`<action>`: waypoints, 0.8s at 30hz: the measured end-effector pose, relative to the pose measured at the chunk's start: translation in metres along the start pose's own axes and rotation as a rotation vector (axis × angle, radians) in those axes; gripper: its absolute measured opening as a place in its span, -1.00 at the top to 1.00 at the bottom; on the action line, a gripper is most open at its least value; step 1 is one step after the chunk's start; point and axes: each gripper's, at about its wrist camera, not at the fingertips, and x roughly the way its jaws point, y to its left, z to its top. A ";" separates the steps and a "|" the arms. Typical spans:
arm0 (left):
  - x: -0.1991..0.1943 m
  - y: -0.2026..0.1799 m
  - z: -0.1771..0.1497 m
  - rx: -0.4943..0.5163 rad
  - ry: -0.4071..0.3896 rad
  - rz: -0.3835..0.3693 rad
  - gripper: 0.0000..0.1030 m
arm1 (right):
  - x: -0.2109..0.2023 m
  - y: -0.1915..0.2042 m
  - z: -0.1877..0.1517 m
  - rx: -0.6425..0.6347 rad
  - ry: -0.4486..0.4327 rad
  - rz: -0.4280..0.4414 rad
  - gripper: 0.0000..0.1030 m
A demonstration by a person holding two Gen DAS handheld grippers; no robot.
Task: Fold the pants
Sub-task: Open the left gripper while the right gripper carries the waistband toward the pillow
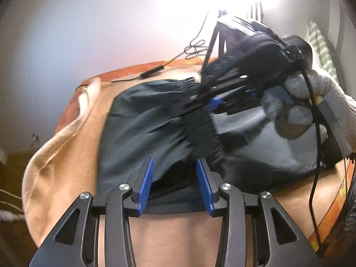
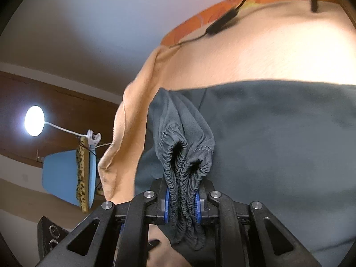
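i had the dark grey fabric pants (image 2: 278, 133) lying across the peach-coloured blanket (image 2: 255, 51) on the bed, with an orange patterned sheet (image 2: 193, 27) showing along the far edge. my right tool (image 2: 182, 207) was clamped narrow on the bunched, gathered elastic waistband (image 2: 184, 173), the ruffled folds squeezed between its blue pads (image 2: 166, 207) and spilling out below them. from the left wrist view i saw that same right tool (image 1: 211, 104) out ahead, blurred, gripped by a hand in a white knitted glove (image 1: 311, 102), its blue pad pressed against the ribbed band. my left tool (image 1: 174, 184) stood wide, its two blue pads (image 1: 145, 184) well apart, with the near edge of the pants between them; i could not tell whether either pad touched the cloth. a thin black cable with an inline block (image 1: 153, 72) trailed over the far side of the bed. off to the side in the right wrist view, a round white clip-on lamp (image 2: 34, 120) glowed above a light blue board with a leopard-print edge (image 2: 66, 175).
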 end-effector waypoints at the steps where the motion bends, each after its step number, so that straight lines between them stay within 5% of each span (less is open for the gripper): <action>1: -0.001 0.001 0.001 -0.007 -0.005 -0.003 0.26 | -0.008 -0.003 0.001 0.005 -0.004 0.000 0.71; 24: 0.010 -0.118 0.032 0.111 0.039 -0.099 0.26 | -0.179 -0.095 -0.048 0.080 -0.069 -0.116 0.71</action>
